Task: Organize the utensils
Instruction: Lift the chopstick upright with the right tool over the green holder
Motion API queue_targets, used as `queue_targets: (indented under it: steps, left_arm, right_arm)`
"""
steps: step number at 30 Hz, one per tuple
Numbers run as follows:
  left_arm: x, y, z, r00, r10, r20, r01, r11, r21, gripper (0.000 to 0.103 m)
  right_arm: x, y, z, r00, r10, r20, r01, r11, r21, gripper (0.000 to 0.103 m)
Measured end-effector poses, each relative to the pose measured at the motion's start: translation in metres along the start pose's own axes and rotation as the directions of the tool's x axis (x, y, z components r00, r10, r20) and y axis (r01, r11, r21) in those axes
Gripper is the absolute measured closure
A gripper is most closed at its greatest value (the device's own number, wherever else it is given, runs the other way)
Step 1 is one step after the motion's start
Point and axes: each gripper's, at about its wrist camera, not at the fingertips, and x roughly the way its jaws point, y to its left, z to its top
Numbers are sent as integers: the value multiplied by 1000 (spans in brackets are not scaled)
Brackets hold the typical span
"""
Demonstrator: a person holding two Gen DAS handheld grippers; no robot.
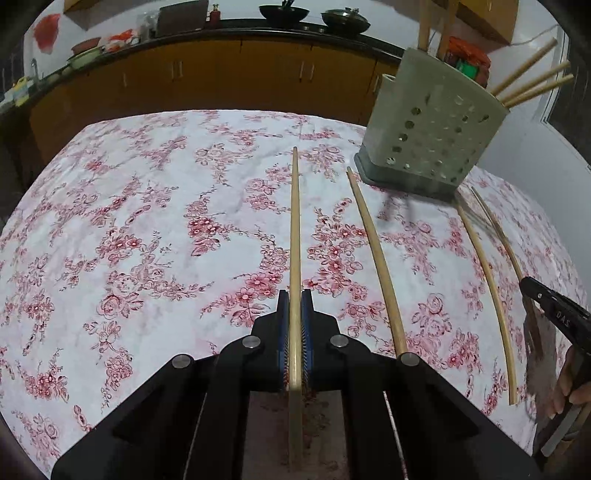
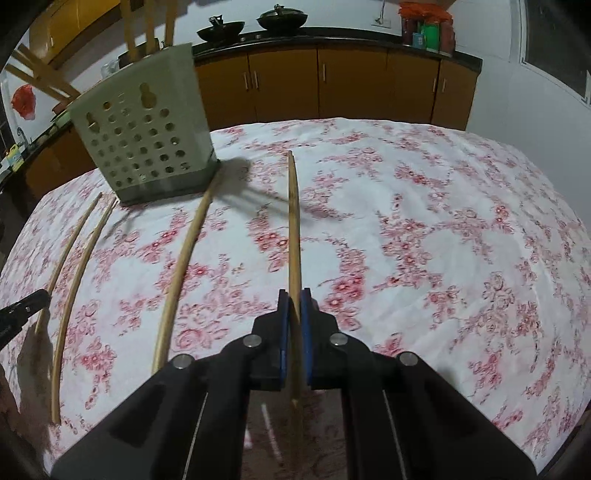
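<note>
My left gripper (image 1: 294, 299) is shut on a wooden chopstick (image 1: 294, 229) that points forward over the table. My right gripper (image 2: 294, 297) is shut on another wooden chopstick (image 2: 293, 221); it looks like a pair held together. A pale green perforated utensil holder (image 1: 428, 133) stands at the far right in the left wrist view and at the far left in the right wrist view (image 2: 144, 136), with several chopsticks standing in it (image 1: 532, 79). Three loose chopsticks (image 1: 376, 258) (image 1: 487, 280) (image 1: 498, 232) lie on the cloth. The right gripper's finger (image 1: 554, 314) shows at the right edge.
The table carries a white cloth with red flowers (image 1: 147, 221). Behind it runs a kitchen counter with brown cabinets (image 2: 351, 81), woks (image 2: 282, 18) and jars on top. The left gripper's tip (image 2: 22, 306) shows at the left edge of the right wrist view.
</note>
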Motion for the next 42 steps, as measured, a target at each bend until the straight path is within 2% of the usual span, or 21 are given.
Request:
queue_targets:
  steps: [4, 17, 42]
  left_arm:
    - [0, -4, -2, 999, 24, 21, -25, 999, 26, 95]
    - [0, 4, -3, 999, -23, 22, 24, 1000, -13, 95]
    - [-1, 6, -2, 999, -36, 21, 36, 999, -26, 94]
  right_arm:
    - [1, 2, -3, 1000, -16, 13, 17, 1000, -20, 93]
    - [1, 2, -3, 1000, -13, 11, 13, 1000, -17, 93]
    - [2, 1, -3, 1000, -15, 12, 15, 1000, -18, 93]
